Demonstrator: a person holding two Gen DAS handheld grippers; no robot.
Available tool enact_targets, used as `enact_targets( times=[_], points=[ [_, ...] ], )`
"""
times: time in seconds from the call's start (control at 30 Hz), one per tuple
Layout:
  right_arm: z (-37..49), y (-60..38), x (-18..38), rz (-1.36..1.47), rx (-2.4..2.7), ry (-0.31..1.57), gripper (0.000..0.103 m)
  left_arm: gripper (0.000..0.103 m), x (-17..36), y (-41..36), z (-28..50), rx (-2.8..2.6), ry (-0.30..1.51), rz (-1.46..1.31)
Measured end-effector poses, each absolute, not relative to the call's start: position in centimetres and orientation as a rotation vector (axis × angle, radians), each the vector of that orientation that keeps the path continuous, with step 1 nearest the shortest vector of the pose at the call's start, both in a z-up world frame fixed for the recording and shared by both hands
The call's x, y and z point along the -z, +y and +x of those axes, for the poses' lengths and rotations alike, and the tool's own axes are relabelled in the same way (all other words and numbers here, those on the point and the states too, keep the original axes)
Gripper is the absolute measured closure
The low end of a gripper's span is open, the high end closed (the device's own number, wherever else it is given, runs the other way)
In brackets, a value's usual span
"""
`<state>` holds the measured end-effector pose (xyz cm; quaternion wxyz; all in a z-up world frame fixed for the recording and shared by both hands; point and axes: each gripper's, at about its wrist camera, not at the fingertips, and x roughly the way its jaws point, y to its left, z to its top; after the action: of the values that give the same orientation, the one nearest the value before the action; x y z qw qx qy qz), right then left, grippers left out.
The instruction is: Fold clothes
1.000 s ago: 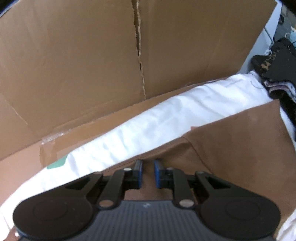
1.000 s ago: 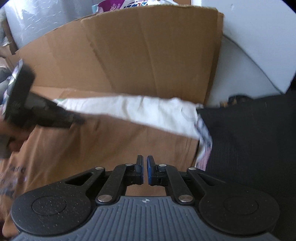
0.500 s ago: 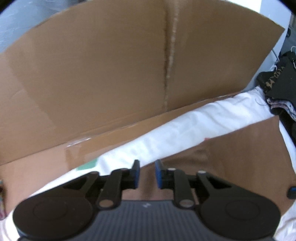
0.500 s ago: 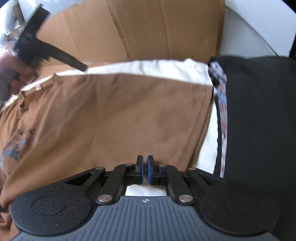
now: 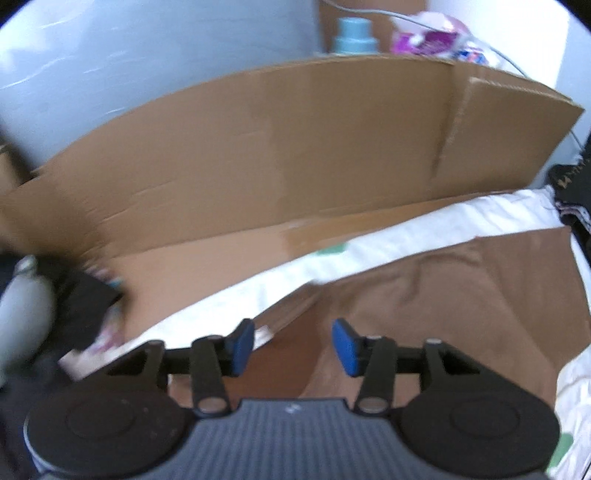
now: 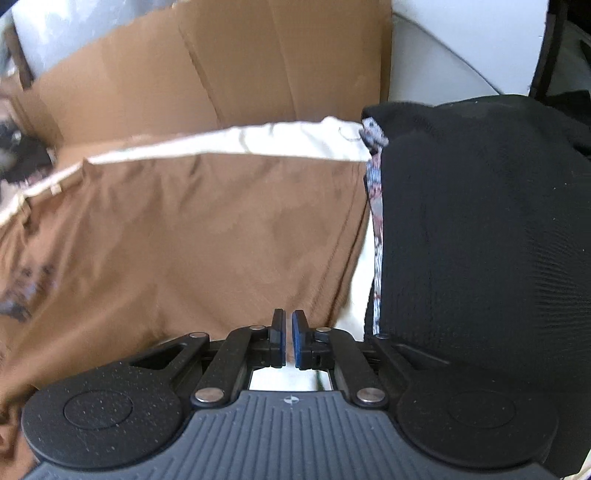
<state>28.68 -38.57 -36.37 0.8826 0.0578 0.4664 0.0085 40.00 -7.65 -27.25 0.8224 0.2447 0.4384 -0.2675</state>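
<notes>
Left wrist view, far left: a pale grey rounded bottle-like object (image 5: 22, 314) beside a dark bundle (image 5: 86, 314), both blurred. Behind, a large cardboard sheet (image 5: 295, 155) stands upright; above its top edge a blue bottle cap (image 5: 354, 35) and a pink-and-white package (image 5: 432, 37) show. A white cloth (image 5: 406, 243) lies at the foot of the cardboard, and on it rests the brown t-shirt (image 5: 461, 295), spread mostly flat with a diagonal edge toward the left. The left tongs (image 5: 291, 345) hang above the shirt's near-left part; their jaws are opening, blue pads (image 5: 240, 345) well apart, nothing between them, brown fabric visible below the gap. Right wrist view: the same brown t-shirt (image 6: 207, 240) fills the left and centre, with a blurred dark print near its left edge and a light collar band at upper left. The white cloth (image 6: 277, 142) shows as a strip along the shirt's far edge. The right tongs (image 6: 289, 341) sit at the shirt's near-right edge with the jaws together but for a thin slit; whether fabric is pinched in that slit cannot be told. Just right of the shirt, a patterned strip (image 6: 375, 221) borders a black knitted garment (image 6: 480, 221) that covers the right side, its edge touching the tongs' right linkage.
</notes>
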Motion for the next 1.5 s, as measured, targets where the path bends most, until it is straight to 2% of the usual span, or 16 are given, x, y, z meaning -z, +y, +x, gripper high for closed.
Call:
enact_targets(
  times=[0.07, 0.17, 0.27, 0.33, 0.67, 0.87, 1.23, 1.5],
  points=[
    [28.4, -38.6, 35.3, 0.142, -0.018, 0.937, 0.093, 0.044, 25.8, -5.4, 39.4, 0.529, 0.940, 0.517],
    [27.6, -38.6, 33.9, 0.196, -0.032, 0.894, 0.077, 0.044, 23.0, -2.0, 38.3, 0.477, 0.943, 0.526],
    [26.7, -38.3, 32.6, 0.221, -0.051, 0.857, 0.071, 0.041, 20.0, 1.5, 37.3, 0.431, 0.937, 0.523],
    [26.1, -38.1, 31.9, 0.254, -0.070, 0.835, 0.066, 0.034, 18.2, 3.9, 36.5, 0.387, 0.928, 0.523],
    [24.4, -35.0, 30.0, 0.281, -0.192, 0.817, 0.066, 0.033, 13.6, 14.7, 34.1, 0.212, 0.930, 0.471],
    [24.2, -32.2, 28.8, 0.205, -0.228, 0.802, 0.066, 0.035, 16.1, 18.3, 32.6, 0.191, 0.939, 0.403],
    [23.8, -28.1, 28.2, 0.197, -0.245, 0.830, 0.066, 0.037, 23.7, 18.0, 28.5, 0.291, 0.925, 0.310],
    [22.8, -24.4, 28.3, 0.086, -0.291, 0.869, 0.066, 0.040, 27.8, 18.2, 26.6, 0.320, 0.922, 0.251]
  ],
)
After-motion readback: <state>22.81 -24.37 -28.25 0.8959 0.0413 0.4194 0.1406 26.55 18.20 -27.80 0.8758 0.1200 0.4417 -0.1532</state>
